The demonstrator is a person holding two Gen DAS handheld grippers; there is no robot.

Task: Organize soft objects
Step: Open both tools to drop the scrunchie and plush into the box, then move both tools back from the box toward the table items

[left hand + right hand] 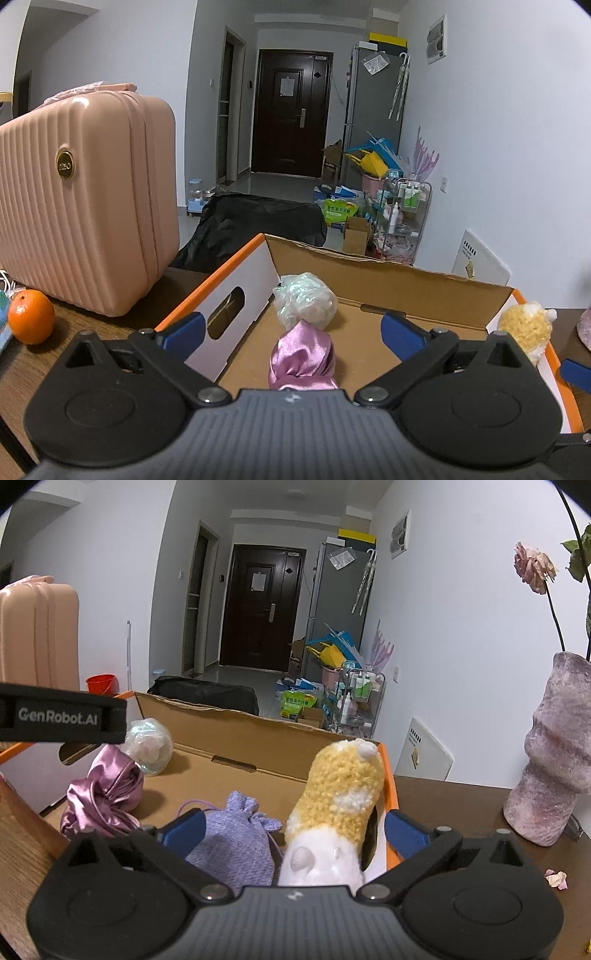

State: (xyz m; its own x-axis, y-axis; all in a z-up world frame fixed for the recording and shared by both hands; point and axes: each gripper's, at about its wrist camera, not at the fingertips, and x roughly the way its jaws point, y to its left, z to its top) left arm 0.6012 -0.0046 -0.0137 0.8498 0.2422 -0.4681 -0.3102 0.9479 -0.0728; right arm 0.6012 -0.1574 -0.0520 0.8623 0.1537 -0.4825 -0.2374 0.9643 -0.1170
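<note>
An open cardboard box (pixel 406 291) with orange rim sits on the wooden table. Inside lie a white crinkly bundle (pixel 306 300), a pink satin bundle (pixel 301 358) and, in the right wrist view, a lilac drawstring pouch (pixel 236 845). My left gripper (pixel 291 332) is open and empty above the pink satin bundle (pixel 103 794). My right gripper (pixel 293 830) is open; a yellow-and-white knitted plush (pixel 340 801) stands between its fingers at the box's right edge, also visible in the left wrist view (pixel 526 326). The white bundle (pixel 149 746) lies at the box's far left.
A pink ribbed suitcase (pixel 85 206) stands on the table left of the box, with an orange (pixel 31 316) beside it. A mauve vase (pixel 554 753) with dried flowers stands right of the box. Clutter and a dark door lie beyond.
</note>
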